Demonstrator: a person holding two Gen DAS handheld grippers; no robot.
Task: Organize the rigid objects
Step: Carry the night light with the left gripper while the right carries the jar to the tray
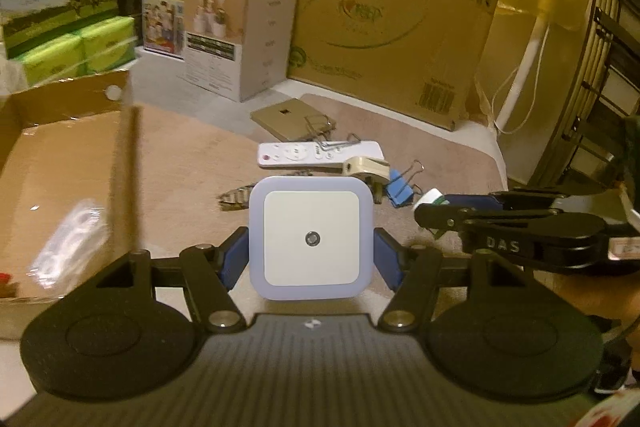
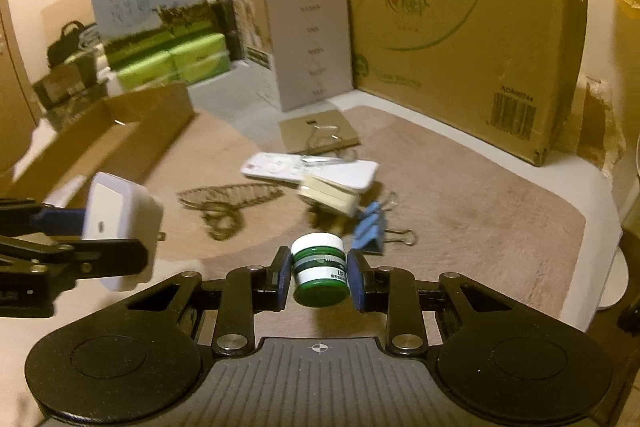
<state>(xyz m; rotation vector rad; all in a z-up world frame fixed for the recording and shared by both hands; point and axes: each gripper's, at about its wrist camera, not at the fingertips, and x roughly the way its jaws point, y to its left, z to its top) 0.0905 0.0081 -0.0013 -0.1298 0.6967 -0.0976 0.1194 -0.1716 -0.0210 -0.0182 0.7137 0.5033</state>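
My left gripper (image 1: 311, 259) is shut on a square white night light (image 1: 311, 238), held above the brown mat; it also shows in the right wrist view (image 2: 120, 227). My right gripper (image 2: 319, 277) is shut on a small green jar with a white lid (image 2: 319, 273), also held above the mat; the jar's lid shows in the left wrist view (image 1: 430, 195). On the mat lie a white remote (image 1: 316, 153), a beige plug (image 1: 366, 169), a blue binder clip (image 1: 400, 187) and a metal leaf-shaped piece (image 2: 228, 195).
An open cardboard box (image 1: 60, 163) stands at the left with a clear bag inside. A flat brown card (image 1: 288, 119) with wire clips lies behind the remote. Large cartons (image 1: 384, 19) and a grey box (image 1: 256, 39) line the back. A fan stand (image 1: 520, 75) is at the right.
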